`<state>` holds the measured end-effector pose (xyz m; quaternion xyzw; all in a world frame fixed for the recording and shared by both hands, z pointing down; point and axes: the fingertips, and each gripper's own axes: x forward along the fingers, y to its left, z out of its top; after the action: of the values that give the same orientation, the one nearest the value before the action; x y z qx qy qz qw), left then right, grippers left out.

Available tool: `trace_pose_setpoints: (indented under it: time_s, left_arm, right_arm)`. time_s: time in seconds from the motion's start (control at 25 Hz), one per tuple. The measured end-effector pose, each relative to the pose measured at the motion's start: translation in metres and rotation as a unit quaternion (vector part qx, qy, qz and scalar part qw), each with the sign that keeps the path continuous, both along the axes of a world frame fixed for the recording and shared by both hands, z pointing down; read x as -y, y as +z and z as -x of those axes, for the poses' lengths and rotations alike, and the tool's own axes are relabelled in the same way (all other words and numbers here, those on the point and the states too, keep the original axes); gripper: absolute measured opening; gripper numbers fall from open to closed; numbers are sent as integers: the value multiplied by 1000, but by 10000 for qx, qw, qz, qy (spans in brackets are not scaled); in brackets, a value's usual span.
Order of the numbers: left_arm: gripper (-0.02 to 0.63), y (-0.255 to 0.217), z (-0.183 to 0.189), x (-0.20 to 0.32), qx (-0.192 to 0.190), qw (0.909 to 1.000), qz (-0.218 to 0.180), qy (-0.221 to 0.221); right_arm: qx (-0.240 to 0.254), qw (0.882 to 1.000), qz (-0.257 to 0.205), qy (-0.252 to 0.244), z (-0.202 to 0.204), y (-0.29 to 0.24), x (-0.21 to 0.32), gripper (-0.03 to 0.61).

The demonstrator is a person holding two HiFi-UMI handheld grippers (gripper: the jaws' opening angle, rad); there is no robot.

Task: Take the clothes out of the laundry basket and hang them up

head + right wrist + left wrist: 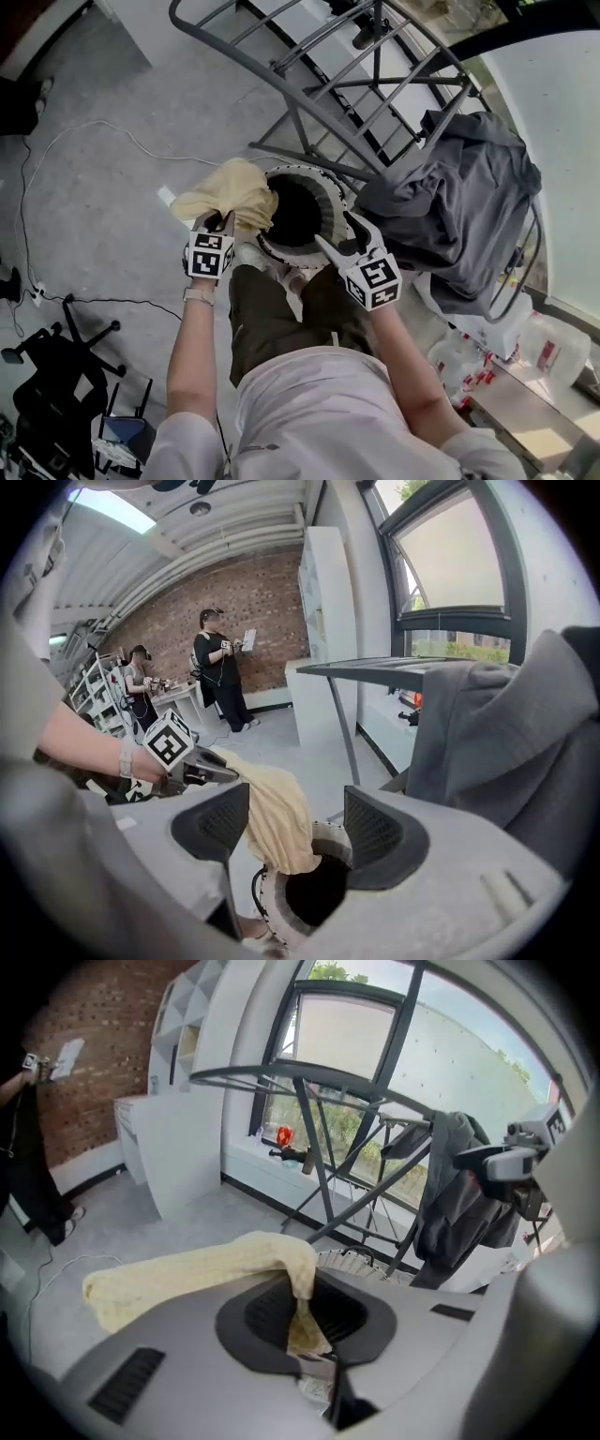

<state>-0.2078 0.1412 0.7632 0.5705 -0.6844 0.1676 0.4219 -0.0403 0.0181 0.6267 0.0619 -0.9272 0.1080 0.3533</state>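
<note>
**Above the laundry basket: one garment gripped, the next hanging place to be chosen**

Beyond the laundry basket (330,223) stands the drying rack (281,1073), its bars rising up and away from the basket's far side. A grey garment (459,206) is draped over the rack to the right of the basket, so that part is taken. The basket itself sits on the floor in front of the person's legs; its interior looks dark, and what else it holds cannot be told. A yellow cloth (234,192) hangs just above the basket's left rim, most of it bunched to the left. The left gripper (223,223) is clamped on one fold of this cloth. The right gripper (339,232) hovers over the basket's right rim, jaws apart and empty.

Judgement: the step in hand is carrying the cloth to a free bar. It would go best if the open right gripper took a second edge, spreading the cloth flat before it is draped clear of the grey garment.
</note>
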Motion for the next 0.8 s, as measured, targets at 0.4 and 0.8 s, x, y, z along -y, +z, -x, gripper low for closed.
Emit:
trace_pose_setpoints:
  time_s: [0.4, 0.8]
  left_arm:
    - [31, -166, -6, 2, 932, 9917, -668, -578]
    - [31, -335, -4, 1, 2062, 9587, -1668, -1024]
  right_arm:
    - [719, 9960, 2, -527, -16, -50, 8, 311]
    - [1490, 9808, 216, -1238, 19, -94, -39, 311]
